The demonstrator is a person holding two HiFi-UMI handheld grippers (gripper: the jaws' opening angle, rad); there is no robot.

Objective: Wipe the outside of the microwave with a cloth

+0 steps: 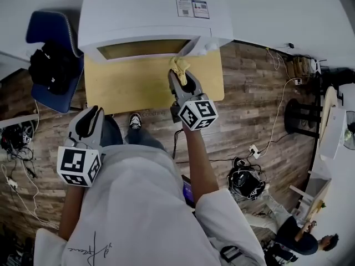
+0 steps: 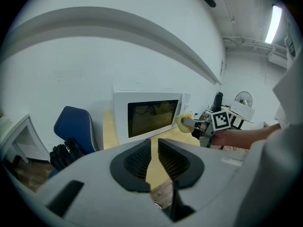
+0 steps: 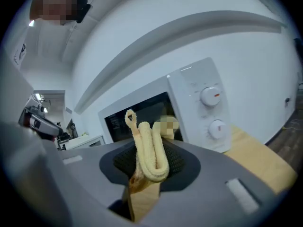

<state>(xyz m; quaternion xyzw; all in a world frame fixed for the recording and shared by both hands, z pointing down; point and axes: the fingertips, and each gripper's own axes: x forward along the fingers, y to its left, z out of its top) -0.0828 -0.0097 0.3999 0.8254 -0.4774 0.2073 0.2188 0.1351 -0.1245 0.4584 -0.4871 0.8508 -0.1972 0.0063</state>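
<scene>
A white microwave (image 1: pixel 150 15) stands at the back of a small wooden table (image 1: pixel 127 85); its dark door (image 3: pixel 142 115) and two dials (image 3: pixel 210 96) face me. My right gripper (image 1: pixel 183 81) is shut on a folded yellow cloth (image 1: pixel 179 65), whose tip reaches the microwave's lower front edge, right of the door. In the right gripper view the cloth (image 3: pixel 149 148) stands up between the pads. My left gripper (image 1: pixel 89 123) hangs back near my body, well short of the table, its jaws almost together with nothing between them (image 2: pixel 154 160).
A blue chair (image 1: pixel 52 49) with a black bag (image 1: pixel 49 64) stands left of the table. Cables and power strips lie on the wooden floor (image 1: pixel 260 104) to the right and left. Another person (image 1: pixel 299 237) crouches at the lower right.
</scene>
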